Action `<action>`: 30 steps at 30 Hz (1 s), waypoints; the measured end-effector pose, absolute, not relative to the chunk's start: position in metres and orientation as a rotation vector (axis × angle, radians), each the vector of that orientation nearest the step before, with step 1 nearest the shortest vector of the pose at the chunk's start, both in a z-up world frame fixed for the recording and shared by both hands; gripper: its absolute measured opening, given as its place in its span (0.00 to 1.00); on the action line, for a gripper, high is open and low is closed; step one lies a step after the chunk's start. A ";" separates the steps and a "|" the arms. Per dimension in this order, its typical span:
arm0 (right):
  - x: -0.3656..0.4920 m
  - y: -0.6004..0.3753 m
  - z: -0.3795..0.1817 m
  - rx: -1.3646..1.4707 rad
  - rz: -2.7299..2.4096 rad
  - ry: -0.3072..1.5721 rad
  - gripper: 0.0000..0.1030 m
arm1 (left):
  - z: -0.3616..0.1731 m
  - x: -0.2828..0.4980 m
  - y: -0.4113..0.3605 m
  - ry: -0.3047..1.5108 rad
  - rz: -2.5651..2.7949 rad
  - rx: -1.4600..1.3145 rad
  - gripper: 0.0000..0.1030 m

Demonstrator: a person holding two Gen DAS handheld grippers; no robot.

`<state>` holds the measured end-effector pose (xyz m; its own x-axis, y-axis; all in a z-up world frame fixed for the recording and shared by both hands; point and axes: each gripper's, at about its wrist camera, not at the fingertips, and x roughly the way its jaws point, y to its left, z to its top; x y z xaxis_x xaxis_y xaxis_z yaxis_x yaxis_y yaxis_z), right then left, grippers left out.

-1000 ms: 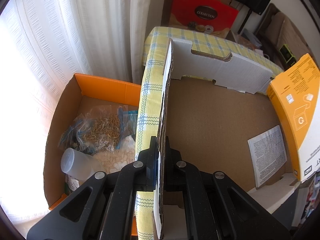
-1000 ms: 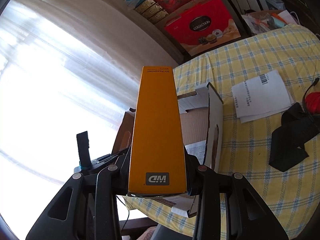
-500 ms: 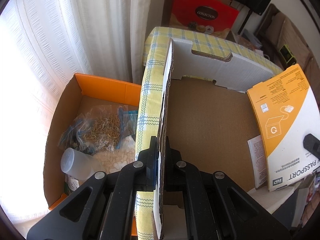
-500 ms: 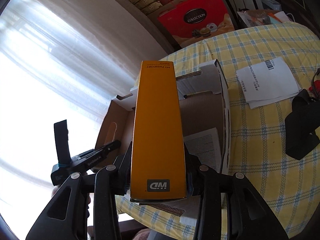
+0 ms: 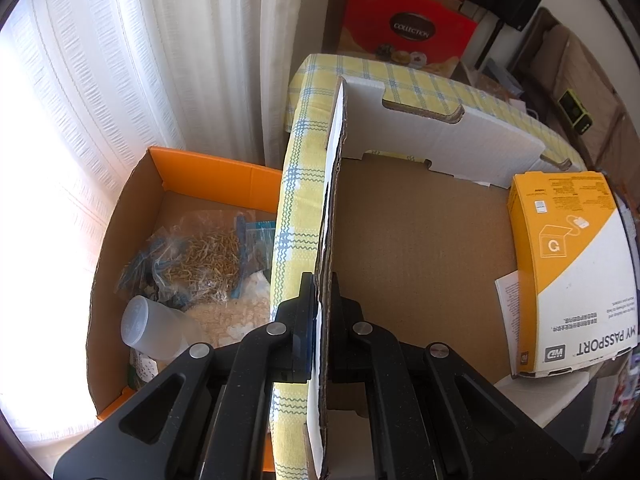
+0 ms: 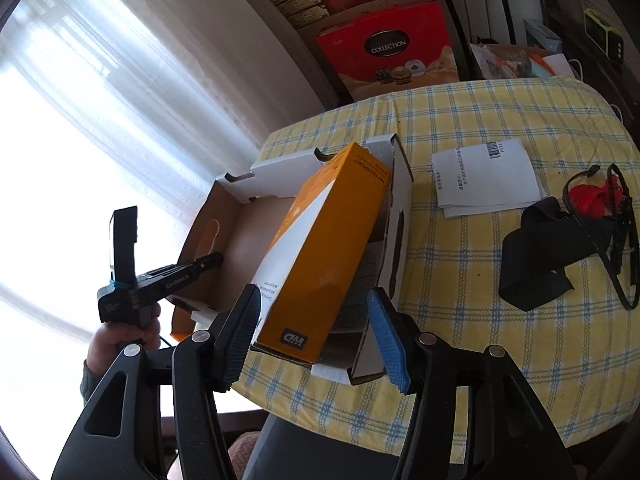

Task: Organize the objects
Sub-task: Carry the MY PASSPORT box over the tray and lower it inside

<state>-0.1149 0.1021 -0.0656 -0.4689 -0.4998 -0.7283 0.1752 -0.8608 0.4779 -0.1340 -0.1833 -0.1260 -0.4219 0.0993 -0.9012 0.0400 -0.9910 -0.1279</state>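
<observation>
Left gripper (image 5: 320, 300): jaws pressed together on the left side wall of the cardboard tray (image 5: 420, 248), one finger outside, one inside.
Right gripper (image 6: 316, 328): jaws spread apart, blue pads on either side of the near end of the orange box (image 6: 320, 248), not pinching it.
Orange box: lies in the cardboard tray (image 6: 240, 236) along its right wall, tilted, the white-and-orange face turned up.
Long axis: runs from the near edge of the tray towards its far wall; the end with the logo faces the right gripper.
Under it: a printed leaflet (image 5: 506, 300) on the tray floor.
Tray: sits on the yellow checked tablecloth (image 6: 500, 128).
</observation>
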 end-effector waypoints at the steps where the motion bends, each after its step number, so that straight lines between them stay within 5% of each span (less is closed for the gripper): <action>1: -0.114 0.106 -0.063 1.319 -2.355 -0.481 0.57 | -0.126 -0.134 -0.183 -0.203 2.612 -1.670 0.04; 7: -0.111 0.123 -0.051 1.274 -2.371 -0.497 0.54 | -0.126 -0.134 -0.182 -0.197 2.614 -1.673 0.04; 10: -0.110 0.116 -0.046 1.250 -2.334 -0.478 0.32 | -0.126 -0.133 -0.182 -0.202 2.614 -1.674 0.04; 30: -0.125 0.085 -0.065 1.325 -2.407 -0.334 0.34 | -0.125 -0.133 -0.182 -0.202 2.609 -1.668 0.04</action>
